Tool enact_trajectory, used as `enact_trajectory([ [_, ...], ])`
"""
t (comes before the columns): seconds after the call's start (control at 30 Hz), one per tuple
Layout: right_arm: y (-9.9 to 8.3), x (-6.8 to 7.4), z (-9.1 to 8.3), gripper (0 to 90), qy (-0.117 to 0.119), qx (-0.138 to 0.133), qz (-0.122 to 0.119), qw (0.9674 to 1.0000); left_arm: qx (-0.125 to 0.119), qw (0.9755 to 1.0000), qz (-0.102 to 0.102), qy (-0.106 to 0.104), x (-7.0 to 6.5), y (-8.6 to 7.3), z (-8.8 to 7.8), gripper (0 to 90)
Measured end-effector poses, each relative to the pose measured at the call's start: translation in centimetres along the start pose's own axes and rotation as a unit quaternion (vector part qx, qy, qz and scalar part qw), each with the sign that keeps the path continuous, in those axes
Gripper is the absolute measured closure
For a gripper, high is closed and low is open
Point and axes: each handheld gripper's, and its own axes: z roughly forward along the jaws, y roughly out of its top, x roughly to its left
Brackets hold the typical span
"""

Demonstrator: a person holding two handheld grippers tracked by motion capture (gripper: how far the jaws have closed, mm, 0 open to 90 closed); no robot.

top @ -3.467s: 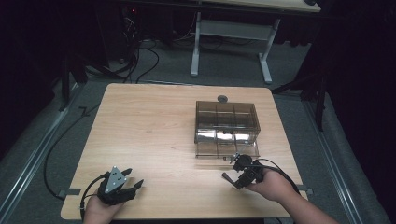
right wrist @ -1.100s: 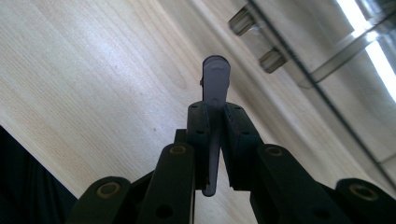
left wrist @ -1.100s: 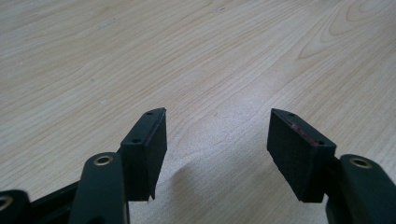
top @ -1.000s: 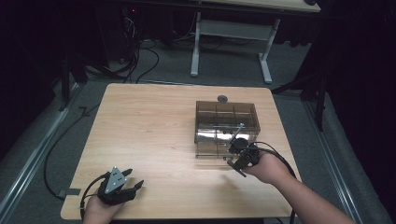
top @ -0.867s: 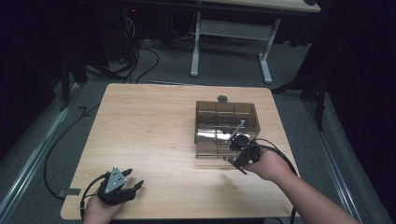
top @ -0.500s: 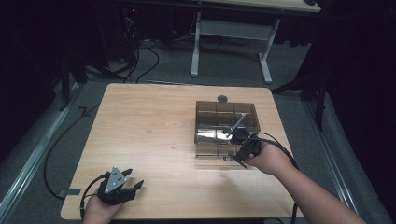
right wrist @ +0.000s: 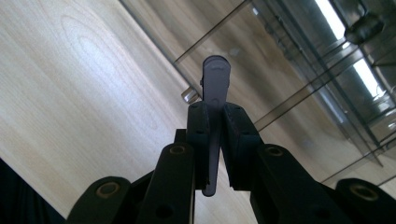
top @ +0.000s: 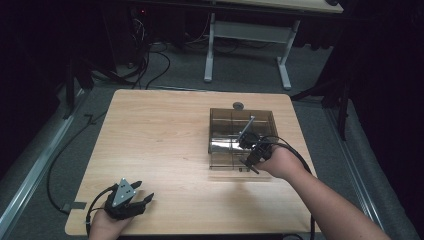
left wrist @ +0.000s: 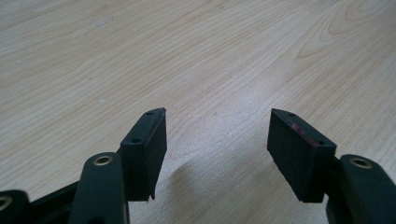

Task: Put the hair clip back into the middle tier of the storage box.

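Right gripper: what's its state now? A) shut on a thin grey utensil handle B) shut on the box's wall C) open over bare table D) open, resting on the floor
A: in the right gripper view the right gripper has its fingers pressed onto a thin grey utensil handle, held above the smoky clear compartment box.

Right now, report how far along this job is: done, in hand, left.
Done: the right tongs have shut on a flat grey utensil.
In hand: it is held over the smoky clear divided box, its tip slanting over the compartments.
Left: the utensil is not yet released; which compartment it will go in, I cannot tell. The left tongs rest open above bare table.
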Motion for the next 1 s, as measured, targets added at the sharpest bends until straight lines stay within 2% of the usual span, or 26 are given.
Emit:
enact_trajectory([
  [0.4,1.7,-1.3,0.6,82.0,-0.005,-0.002,0.011,0.9999,0.004,1.0000,0.001,-0.002,0.0,0.1,0.1,38.2],
  [0.5,1.9,-1.5,0.7,82.0,-0.004,-0.003,0.008,1.0000,0.004,1.0000,0.001,-0.002,0.0,0.1,0.1,38.2],
  [0.77,2.8,-1.9,1.4,82.0,-0.007,-0.002,0.005,1.0000,0.002,1.0000,0.003,-0.002,0.0,0.0,0.0,38.1],
  [1.0,2.9,-2.0,1.8,82.0,-0.008,0.001,0.009,0.9999,0.004,1.0000,0.005,-0.003,0.0,0.0,0.0,38.1],
])
